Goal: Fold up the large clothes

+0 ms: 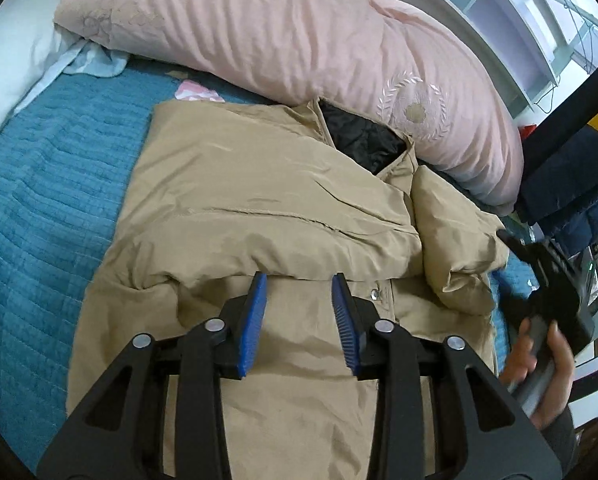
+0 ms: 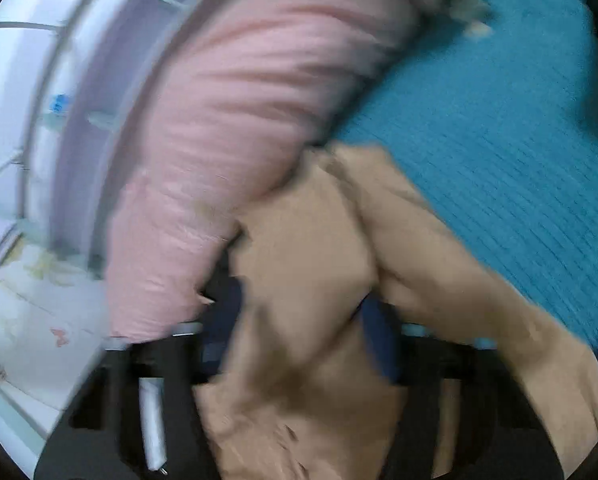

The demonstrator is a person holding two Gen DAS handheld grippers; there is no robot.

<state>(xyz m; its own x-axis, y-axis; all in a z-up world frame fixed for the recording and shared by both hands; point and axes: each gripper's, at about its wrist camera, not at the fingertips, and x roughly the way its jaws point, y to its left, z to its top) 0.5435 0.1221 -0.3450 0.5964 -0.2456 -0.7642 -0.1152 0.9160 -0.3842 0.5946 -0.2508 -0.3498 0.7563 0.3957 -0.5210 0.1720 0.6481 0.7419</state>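
Note:
A tan padded jacket (image 1: 259, 208) with a black lining at its collar (image 1: 363, 140) lies partly folded on the blue bedspread (image 1: 51, 208). My left gripper (image 1: 299, 280) is open and empty, its blue pads just above the jacket's lower front. My right gripper (image 1: 547, 280) shows at the right edge of the left wrist view, held by a hand beside the jacket's folded sleeve (image 1: 455, 240). The right wrist view is blurred: tan jacket cloth (image 2: 319, 280) fills the space between the right gripper's (image 2: 299, 320) blue pads, so its closure is unclear.
A long pink pillow (image 1: 299, 32) lies along the far side of the bed, touching the jacket's collar. White bedding (image 1: 11, 56) is at the far left. A white shelf (image 1: 499, 12) stands behind. Dark clothes (image 1: 571, 160) hang at the right.

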